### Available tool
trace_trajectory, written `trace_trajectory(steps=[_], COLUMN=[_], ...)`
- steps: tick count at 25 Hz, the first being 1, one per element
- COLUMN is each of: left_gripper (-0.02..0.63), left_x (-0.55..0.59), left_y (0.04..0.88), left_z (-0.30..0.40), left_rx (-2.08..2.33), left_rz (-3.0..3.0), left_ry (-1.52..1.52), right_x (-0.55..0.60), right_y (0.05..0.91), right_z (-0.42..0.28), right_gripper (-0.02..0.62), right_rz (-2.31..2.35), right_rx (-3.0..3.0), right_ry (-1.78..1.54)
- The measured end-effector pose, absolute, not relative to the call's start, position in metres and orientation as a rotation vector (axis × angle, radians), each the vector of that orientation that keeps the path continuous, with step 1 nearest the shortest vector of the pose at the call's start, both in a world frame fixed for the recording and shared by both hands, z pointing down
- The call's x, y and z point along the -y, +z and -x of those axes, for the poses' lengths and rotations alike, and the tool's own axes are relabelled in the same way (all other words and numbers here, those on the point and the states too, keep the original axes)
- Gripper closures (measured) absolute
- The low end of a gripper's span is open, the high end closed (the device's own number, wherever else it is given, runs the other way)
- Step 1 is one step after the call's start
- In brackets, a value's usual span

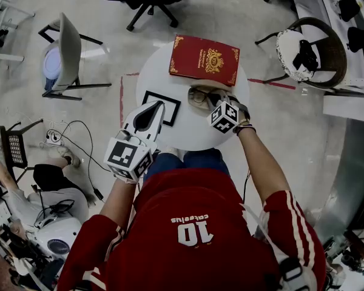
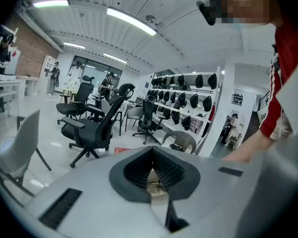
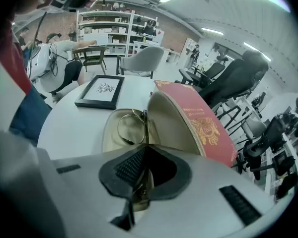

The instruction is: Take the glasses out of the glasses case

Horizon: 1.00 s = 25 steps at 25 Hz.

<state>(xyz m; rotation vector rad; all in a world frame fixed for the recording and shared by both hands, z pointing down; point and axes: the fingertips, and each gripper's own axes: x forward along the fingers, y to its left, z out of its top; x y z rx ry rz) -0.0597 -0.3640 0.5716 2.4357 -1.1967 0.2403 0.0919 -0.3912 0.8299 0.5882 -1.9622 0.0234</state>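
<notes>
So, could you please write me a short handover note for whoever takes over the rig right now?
Right tool: shut on the glasses.
Left tool: shut, empty, raised near the edge of the table.
The glasses case lies open on the table, red lid up. The glasses sit inside, against its cream lining.
Done: case open, glasses gripped. Left: lift them out.
</notes>
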Motion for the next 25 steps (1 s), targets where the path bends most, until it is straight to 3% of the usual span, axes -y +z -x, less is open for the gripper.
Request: trace_trajectory(steps=[25], left_gripper=[0.597], left_x=[0.342], left_y=[0.537], left_z=[0.079], left_rx=[1.161], left_rz=[-2.544], left_ry=[0.148], right_x=[0.38], right_y=[0.767], right_z=[-0.082], right_gripper=[0.569], right_rz=[-0.685], right_rx=[1.952], right_ry=[-0.061])
